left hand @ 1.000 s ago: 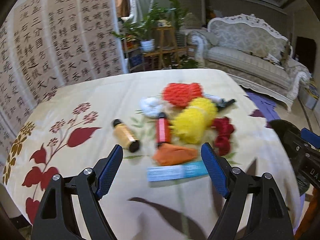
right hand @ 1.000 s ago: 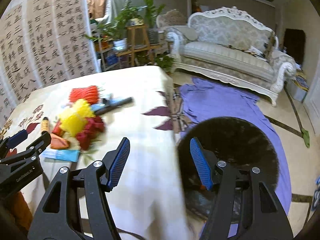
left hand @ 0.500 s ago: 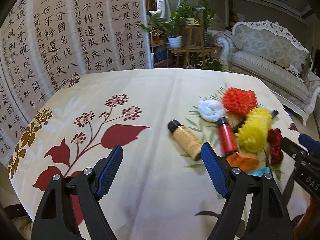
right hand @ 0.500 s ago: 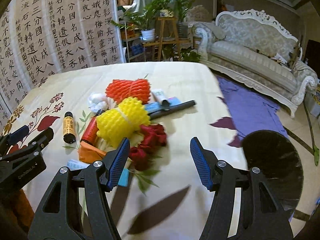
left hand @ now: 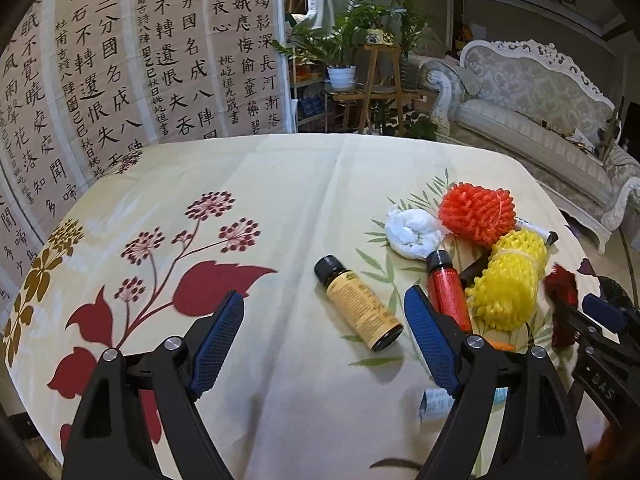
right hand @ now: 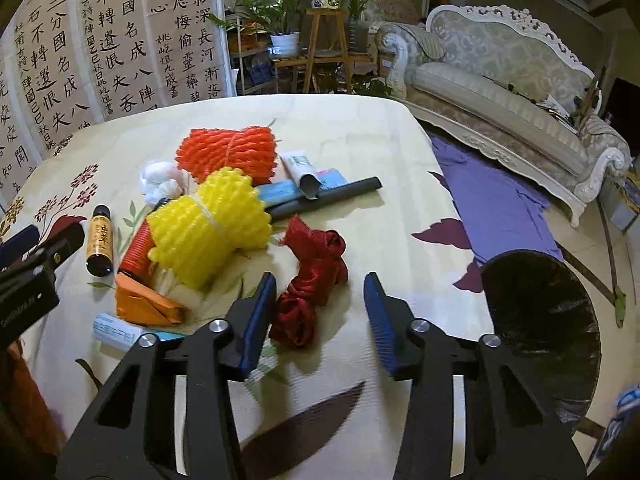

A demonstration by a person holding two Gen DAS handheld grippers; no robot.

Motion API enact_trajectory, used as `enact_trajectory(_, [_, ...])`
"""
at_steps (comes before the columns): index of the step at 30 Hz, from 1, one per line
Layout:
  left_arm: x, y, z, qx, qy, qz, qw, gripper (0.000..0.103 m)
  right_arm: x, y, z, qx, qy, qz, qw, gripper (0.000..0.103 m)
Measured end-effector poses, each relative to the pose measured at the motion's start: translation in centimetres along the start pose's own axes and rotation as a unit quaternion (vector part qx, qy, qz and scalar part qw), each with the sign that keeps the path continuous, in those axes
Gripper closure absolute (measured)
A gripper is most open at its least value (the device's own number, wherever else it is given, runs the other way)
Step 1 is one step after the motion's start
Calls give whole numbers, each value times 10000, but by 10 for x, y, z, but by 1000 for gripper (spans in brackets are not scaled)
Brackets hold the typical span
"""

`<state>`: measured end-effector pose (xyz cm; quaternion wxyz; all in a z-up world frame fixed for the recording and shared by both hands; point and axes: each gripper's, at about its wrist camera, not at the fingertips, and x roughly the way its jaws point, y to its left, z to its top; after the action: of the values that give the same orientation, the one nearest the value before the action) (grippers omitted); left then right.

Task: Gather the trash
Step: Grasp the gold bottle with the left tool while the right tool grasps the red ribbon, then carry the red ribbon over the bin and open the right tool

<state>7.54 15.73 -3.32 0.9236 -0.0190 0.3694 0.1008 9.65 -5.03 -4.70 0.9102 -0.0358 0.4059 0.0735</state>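
Right hand-held gripper point(right hand: 320, 300): jaws narrowed, just been closing, still apart; nothing pinched. Crumpled dark red fabric bundle point(right hand: 310, 280) lying on the counter just ahead of the tips, lower end beside the left blue pad point(right hand: 258, 320), not gripped. Black-lined round trash bin point(right hand: 540, 312) off the counter edge to the right, above the purple cloth on the floor point(right hand: 492, 200).

Left hand-held gripper point(left hand: 324, 340): jaws wide, empty. Small amber bottle with black cap and yellow label point(left hand: 358, 304) lying on its side ahead of the gap, nearer the right pad point(left hand: 430, 340), untouched. Red ribbed bottle with black cap point(left hand: 446, 288) lying just beyond that pad.

Rest of pile on the floral cream cloth of the counter point(left hand: 280, 184): yellow foam fruit net point(right hand: 208, 224) over the red bottle, orange foam fruit net point(right hand: 228, 152) behind it, white crumpled tissue wad point(left hand: 414, 232) to its left. Orange wrapper point(right hand: 144, 300) and pale blue packet point(right hand: 116, 330) at the near edge. White squeezed tube point(right hand: 302, 170) and black flat strip point(right hand: 332, 196) at the far side.
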Motion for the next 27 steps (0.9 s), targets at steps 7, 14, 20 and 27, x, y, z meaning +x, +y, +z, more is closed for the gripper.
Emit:
enact_trajectory(7, [18, -2, 3, -42, 397, -113, 9991, 38, 1, 0, -1, -45, -3, 91, 9999, 73])
enact_trajectory(14, [26, -1, -4, -115, 679, -572, 9960, 78, 3, 1, -3, -53, -15, 177, 9998, 77])
enact_trajectory(20, [20, -5, -8, 0, 587, -599, 9965, 78, -2, 0, -5, -21, -81, 208, 9997, 82])
enact_trajectory(27, [6, -3, -13, -7, 441, -612, 9971, 78, -14, -4, -10, 28, -181, 203, 9996, 82])
